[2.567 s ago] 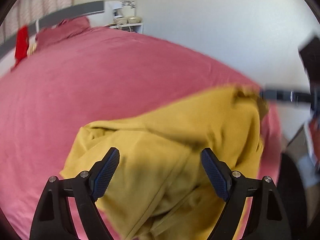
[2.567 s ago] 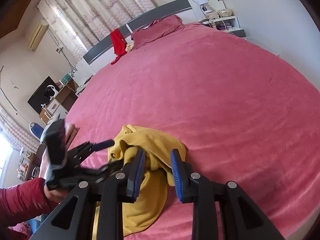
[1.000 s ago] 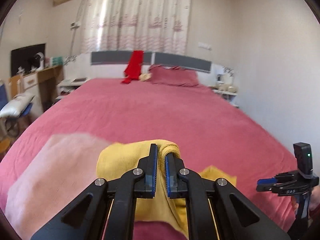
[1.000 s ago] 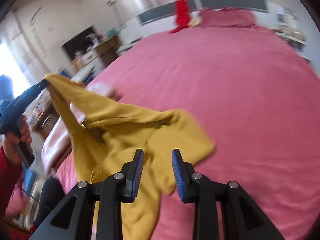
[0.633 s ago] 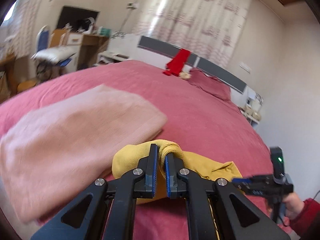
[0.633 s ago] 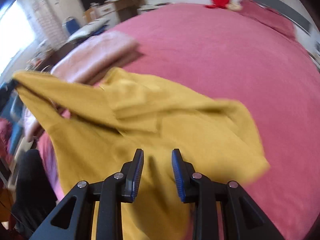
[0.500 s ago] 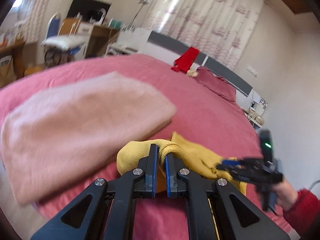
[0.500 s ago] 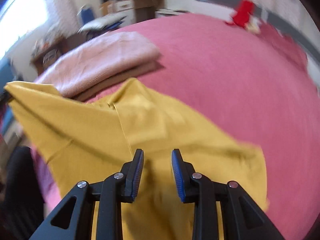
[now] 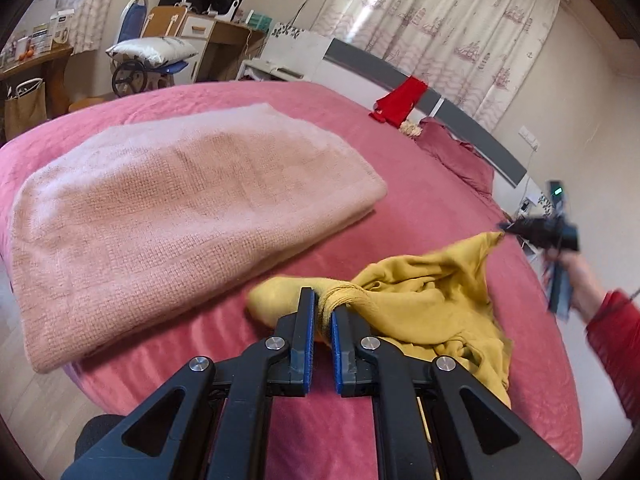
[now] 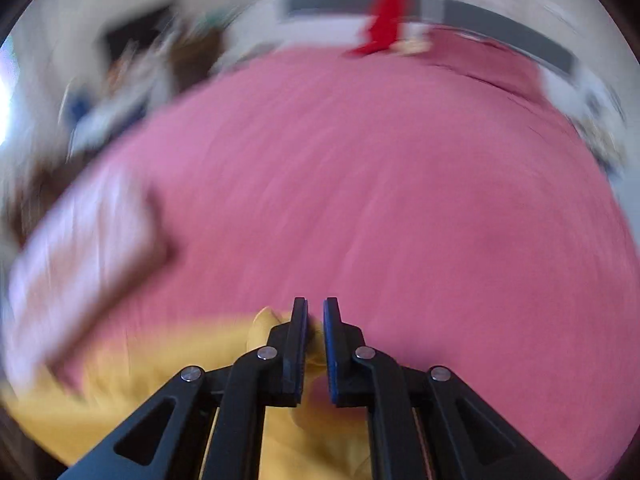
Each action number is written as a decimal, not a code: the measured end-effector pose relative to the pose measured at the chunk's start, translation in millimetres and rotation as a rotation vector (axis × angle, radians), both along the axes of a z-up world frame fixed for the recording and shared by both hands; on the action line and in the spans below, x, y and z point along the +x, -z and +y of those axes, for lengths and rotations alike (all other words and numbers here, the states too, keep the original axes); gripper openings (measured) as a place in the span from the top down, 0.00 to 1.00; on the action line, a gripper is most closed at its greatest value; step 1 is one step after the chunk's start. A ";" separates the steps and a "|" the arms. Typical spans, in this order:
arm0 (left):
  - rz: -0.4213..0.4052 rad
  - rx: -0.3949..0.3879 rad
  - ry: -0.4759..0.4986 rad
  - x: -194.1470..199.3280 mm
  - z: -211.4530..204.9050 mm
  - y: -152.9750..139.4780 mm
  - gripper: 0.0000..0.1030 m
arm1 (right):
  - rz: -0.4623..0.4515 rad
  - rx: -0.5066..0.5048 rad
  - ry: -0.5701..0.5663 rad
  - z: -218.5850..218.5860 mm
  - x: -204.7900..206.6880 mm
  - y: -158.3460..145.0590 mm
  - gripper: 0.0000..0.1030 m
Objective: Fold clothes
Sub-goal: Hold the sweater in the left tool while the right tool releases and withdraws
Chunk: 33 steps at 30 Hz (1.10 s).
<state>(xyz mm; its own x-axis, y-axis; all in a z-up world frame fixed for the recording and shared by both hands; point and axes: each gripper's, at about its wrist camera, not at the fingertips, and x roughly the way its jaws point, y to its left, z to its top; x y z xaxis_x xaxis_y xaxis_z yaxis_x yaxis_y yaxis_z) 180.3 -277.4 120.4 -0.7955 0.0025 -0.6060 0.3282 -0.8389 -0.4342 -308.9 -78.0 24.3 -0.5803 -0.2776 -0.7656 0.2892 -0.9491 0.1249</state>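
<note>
Left wrist view: the left hand-held gripper is clamped narrow on a bunched, cuff-like end of the yellow garment, the cloth pinched between its blue pads. From that pinch the garment runs away to the right and slightly up-frame, crumpled in a loose heap on the pink bedspread, and rises to a point at its far end. That point meets the tip of the right hand-held gripper, blurred, held by a hand in a red sleeve at the right edge. So the garment's long axis lies between the two grippers, slack in the middle and not yet spread. A folded pale pink sweater lies on the bed just to the left, close to the yellow cloth but apart from it.

Right wrist view: the frame is heavily smeared. The right hand-held gripper has its pads drawn nearly together, with yellow cloth showing between and below them; it looks pinched on a corner of the garment, which trails off to the lower left. The open bedspread lies ahead of the fingers.

My reading: each hand has one end, and the next move depends on drawing the two ends apart along that axis, so the cloth can be laid flat on the free bed right of the sweater.
</note>
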 end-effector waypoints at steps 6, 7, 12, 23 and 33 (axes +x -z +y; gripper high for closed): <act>-0.023 0.016 -0.020 -6.6 0.4 11.5 0.91 | -0.100 -0.100 -0.018 54.6 26.2 10.8 0.75; -0.025 0.019 -0.023 -7.2 0.5 13.2 0.91 | -0.128 -0.105 -0.064 57.1 44.7 19.8 0.75; -0.022 0.025 -0.033 -3.5 5.8 11.7 0.91 | -0.214 0.084 -0.278 42.3 150.4 74.3 0.75; 0.031 0.041 -0.066 9.5 2.2 -21.8 0.83 | -0.105 0.436 -0.359 -24.9 230.7 131.1 0.90; -0.003 0.030 -0.066 9.4 10.8 -12.4 0.83 | -0.091 0.181 0.103 146.7 233.2 76.1 0.95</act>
<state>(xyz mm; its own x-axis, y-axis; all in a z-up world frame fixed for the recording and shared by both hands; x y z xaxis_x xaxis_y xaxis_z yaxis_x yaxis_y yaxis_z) 189.7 -266.7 132.8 -0.7928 -0.0317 -0.6087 0.3836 -0.8020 -0.4579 -75.7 68.7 -51.8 -0.5250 -0.0741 -0.8479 0.1854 -0.9822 -0.0290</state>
